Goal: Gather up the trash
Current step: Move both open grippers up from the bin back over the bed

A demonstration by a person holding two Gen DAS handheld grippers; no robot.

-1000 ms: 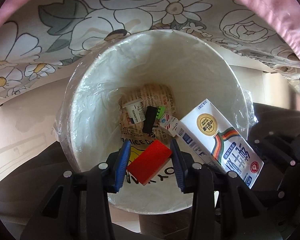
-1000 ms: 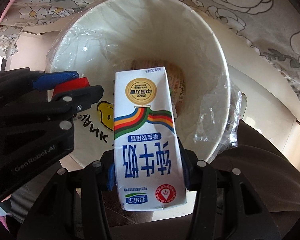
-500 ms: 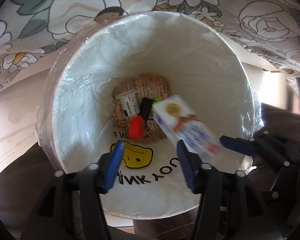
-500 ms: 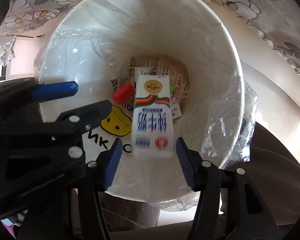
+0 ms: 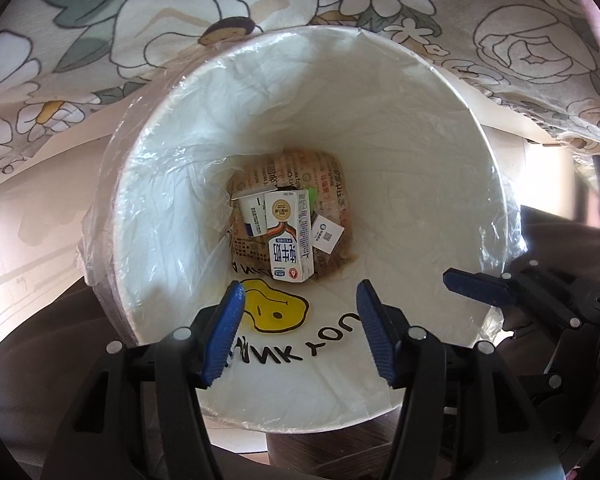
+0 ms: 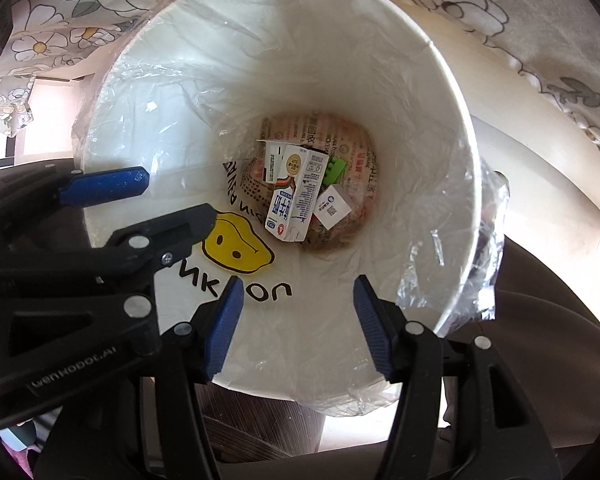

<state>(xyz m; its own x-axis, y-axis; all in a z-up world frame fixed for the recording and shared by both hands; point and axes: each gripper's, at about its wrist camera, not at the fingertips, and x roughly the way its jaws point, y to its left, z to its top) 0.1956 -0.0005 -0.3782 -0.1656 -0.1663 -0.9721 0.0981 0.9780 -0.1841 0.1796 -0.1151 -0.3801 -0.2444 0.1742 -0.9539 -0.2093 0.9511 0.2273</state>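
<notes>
A white bin [image 5: 172, 200] with a clear plastic liner stands below both grippers. At its bottom a white milk carton [image 5: 288, 240] lies on printed paper, next to a small white box [image 5: 327, 233] and a green piece [image 5: 311, 196]. I cannot see the red block. My left gripper [image 5: 300, 332] hangs open over the near rim, nothing between its blue pads. In the right wrist view the same milk carton [image 6: 296, 200] lies in the bin [image 6: 400, 120]. My right gripper [image 6: 298, 324] is open and empty too, and the left gripper [image 6: 172, 200] is beside it on the left.
A floral cloth [image 5: 180, 20] hangs behind the bin, also in the right wrist view as floral cloth [image 6: 540, 20]. A yellow cartoon face [image 5: 276, 310] and black letters are printed inside the bin. A dark brown surface [image 5: 40, 340] surrounds the bin's base.
Both grippers have opened. The red block dropped from the left one and the milk carton from the right one into the bin, where the carton now lies at the bottom.
</notes>
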